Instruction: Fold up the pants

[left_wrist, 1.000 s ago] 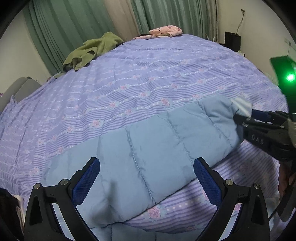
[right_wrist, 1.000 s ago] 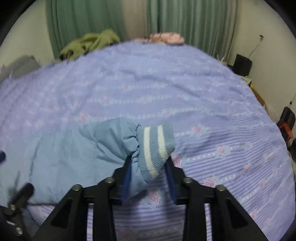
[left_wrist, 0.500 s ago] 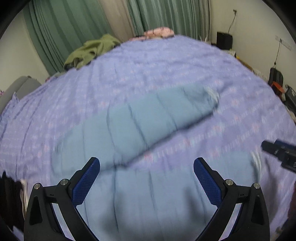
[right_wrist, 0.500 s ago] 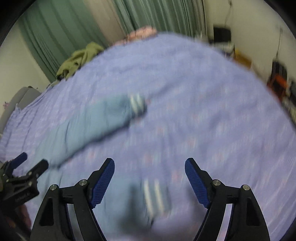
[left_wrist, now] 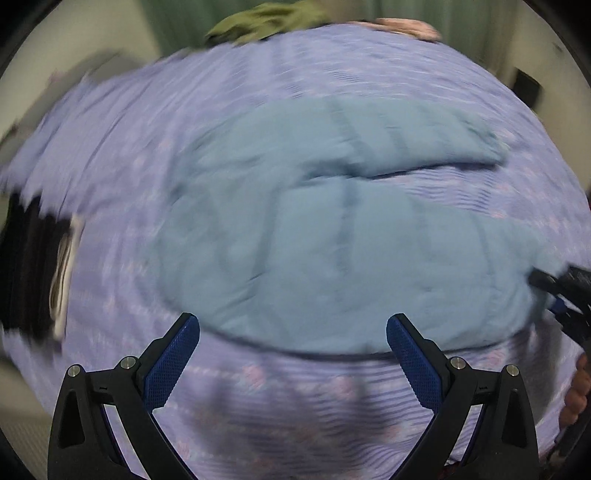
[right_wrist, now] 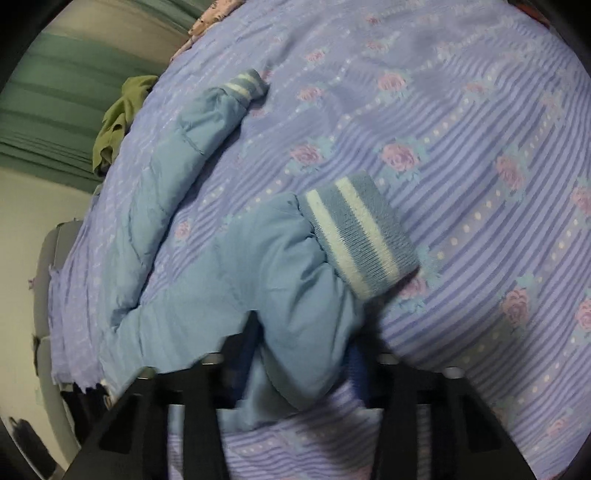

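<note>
A bed (left_wrist: 110, 155) with a lilac striped, rose-print cover carries light blue padded pants (left_wrist: 332, 236) spread across its middle. At 12 o'clock lie an olive green garment (left_wrist: 266, 18) and, toward 1 o'clock, a pink garment (left_wrist: 410, 27).

Black left gripper (left_wrist: 293, 354) frame, blue textured pads (left_wrist: 171, 363), apparently 4 silver screws.

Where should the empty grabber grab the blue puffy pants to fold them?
Probably the far leg's striped cuff. It is the thin, flat end of the pants, lying free on the bedspread. Bring the left hand-held gripper, which is open, in from the cuff's open end, low along the bed. The right hand-held gripper already pinches the near leg below its cuff.
</note>
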`<state>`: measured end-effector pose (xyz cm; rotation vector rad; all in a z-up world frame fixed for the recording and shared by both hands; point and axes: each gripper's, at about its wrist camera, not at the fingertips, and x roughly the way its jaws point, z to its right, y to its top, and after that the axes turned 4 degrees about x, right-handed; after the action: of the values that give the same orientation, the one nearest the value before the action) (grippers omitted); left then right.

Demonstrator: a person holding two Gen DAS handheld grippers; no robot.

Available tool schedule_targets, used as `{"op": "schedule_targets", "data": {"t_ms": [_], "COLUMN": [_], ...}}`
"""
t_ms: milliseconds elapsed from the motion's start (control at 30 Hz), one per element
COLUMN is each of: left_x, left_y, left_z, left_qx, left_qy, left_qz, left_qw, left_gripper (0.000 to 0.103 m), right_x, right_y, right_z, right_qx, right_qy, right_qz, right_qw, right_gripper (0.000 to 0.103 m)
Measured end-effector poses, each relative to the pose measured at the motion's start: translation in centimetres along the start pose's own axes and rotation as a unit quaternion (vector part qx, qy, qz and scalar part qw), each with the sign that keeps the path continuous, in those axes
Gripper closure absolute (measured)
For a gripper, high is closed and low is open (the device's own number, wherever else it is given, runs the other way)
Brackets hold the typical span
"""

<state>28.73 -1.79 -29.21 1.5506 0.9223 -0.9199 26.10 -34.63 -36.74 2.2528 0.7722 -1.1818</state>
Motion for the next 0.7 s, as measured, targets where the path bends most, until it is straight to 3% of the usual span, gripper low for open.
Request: {"op": "schedule_targets", "data": {"t_ms": [100,200,433,700], "left_x": [1.0,2.0,5.8,9.8], "left_y": [-0.6,-1.0,-1.5,-2.7], "left_z": [-3.3,-5.2,-7.7,-7.9], "left_qx": [-0.053,-0.097,-0.181,-0.23], "left_qy": [-0.006,-0.032,-0.113,-0.148], "left_qz": [-0.021,-0.027,-0.045,-0.086], "left_qw": [0.9983,0.9944,0.976,0.958], "left_gripper": [0.0,0.0,0.005,0.006], "right_x": [-1.5,-3.5,-4.1,-3.3], "right_y": [-0.3,-0.7,-1.3,-2.8], "right_z": [-2.1,-4.1,-5.6,-6.5], "right_qx": [-0.034,-0.078,-0.123,-0.171], "right_qy": [-0.036,-0.074,-0.127,-0.199], "right_qz": [0.033,0.078,0.087,0.106], "right_qw": [0.998,0.991,0.98,0.959], "right_gripper": [0.081,0.082,0.082,0.084]}}
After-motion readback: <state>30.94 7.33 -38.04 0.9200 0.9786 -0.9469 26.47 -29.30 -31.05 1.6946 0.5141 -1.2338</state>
